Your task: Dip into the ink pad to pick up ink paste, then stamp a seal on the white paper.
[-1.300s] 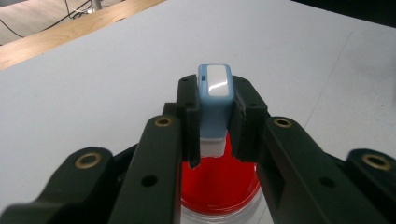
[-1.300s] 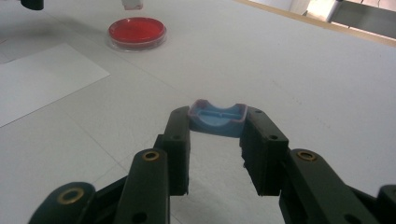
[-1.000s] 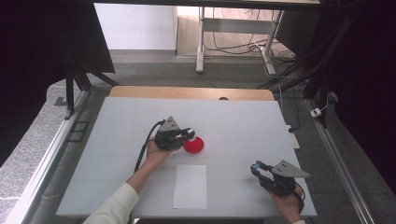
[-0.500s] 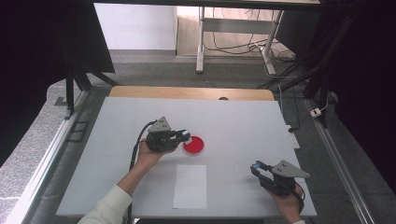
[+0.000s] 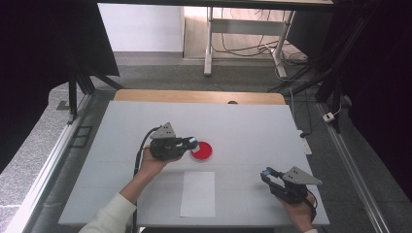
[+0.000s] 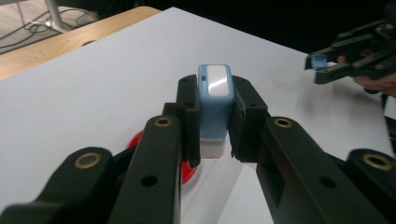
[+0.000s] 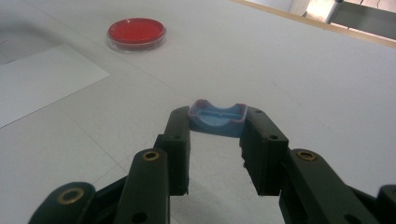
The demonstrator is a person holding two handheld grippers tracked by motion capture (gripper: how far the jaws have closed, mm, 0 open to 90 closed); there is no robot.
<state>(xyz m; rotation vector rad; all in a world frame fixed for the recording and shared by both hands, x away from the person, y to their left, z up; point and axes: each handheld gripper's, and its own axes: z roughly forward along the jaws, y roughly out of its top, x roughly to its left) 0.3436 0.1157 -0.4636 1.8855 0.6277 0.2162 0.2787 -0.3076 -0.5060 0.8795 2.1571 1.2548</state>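
Since the earlier frame, the left tool (image 5: 188, 144) had shifted a little toward the left of the high view and drawn back from the red dish (image 5: 202, 151), which stayed in place. Its jaws were clamped on a blue and white block (image 6: 214, 100), held just beside the dish near the middle of the frame. At the lower right, the right tool (image 5: 266, 175) was clamped on a small blue cap (image 7: 218, 117) above the white counter (image 5: 243, 126). A white sheet (image 5: 198, 193) lay at the lower centre.

No writing (labels, brands, numbers, signs) can be read anywhere.
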